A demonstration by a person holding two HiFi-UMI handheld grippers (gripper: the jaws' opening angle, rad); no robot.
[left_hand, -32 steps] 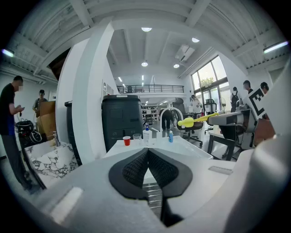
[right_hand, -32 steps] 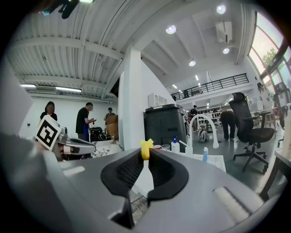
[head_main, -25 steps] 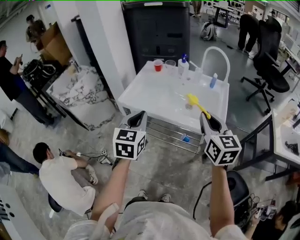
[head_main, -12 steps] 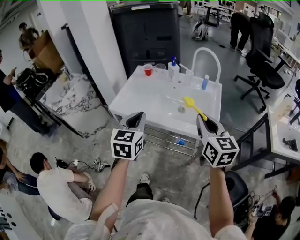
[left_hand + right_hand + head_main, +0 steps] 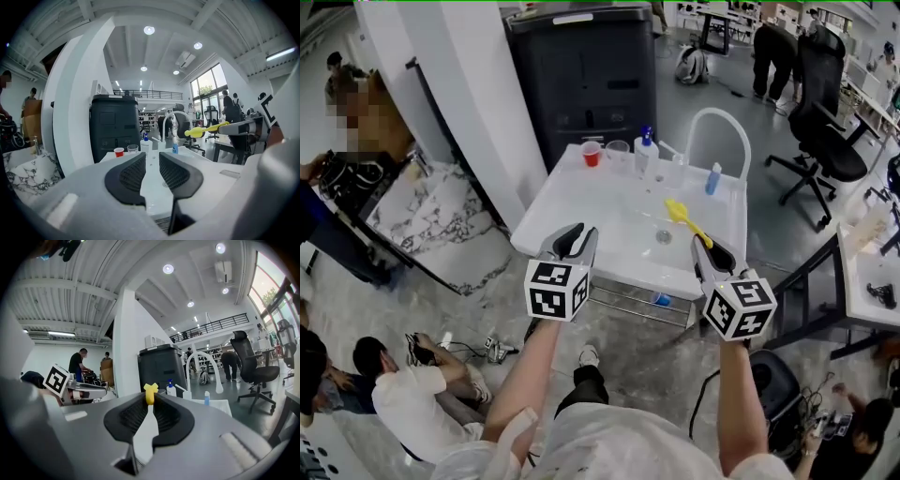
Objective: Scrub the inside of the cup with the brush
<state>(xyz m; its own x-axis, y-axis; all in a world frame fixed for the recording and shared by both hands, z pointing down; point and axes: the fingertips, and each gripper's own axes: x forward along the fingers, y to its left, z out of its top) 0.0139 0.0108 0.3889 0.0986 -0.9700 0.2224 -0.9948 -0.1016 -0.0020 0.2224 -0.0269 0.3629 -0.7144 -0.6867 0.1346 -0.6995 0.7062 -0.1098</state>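
Note:
A red cup (image 5: 592, 154) and a clear cup (image 5: 618, 150) stand at the far edge of the white sink table (image 5: 581, 211); both also show in the left gripper view, the red cup (image 5: 119, 151) beside the clear cup (image 5: 132, 148). My right gripper (image 5: 710, 247) is shut on the handle of a yellow brush (image 5: 682, 214), whose head points toward the table. Seen from the right gripper (image 5: 150, 408), the brush (image 5: 150, 393) sticks up between the pads. My left gripper (image 5: 577, 236) hovers at the table's near edge; its jaws have just been opening, and the left gripper (image 5: 151, 171) has nothing between them.
A soap pump bottle (image 5: 644, 148), a white arched faucet (image 5: 717, 127) and a small blue bottle (image 5: 712, 178) stand along the table's back. A black cabinet (image 5: 581, 75) is behind it, an office chair (image 5: 825, 103) to the right, a marble slab (image 5: 441, 220) and people to the left.
Both grippers have moved forward toward the table, which now lies closer. The left jaws, shut before, stand slightly apart. The brush stays in the right gripper.

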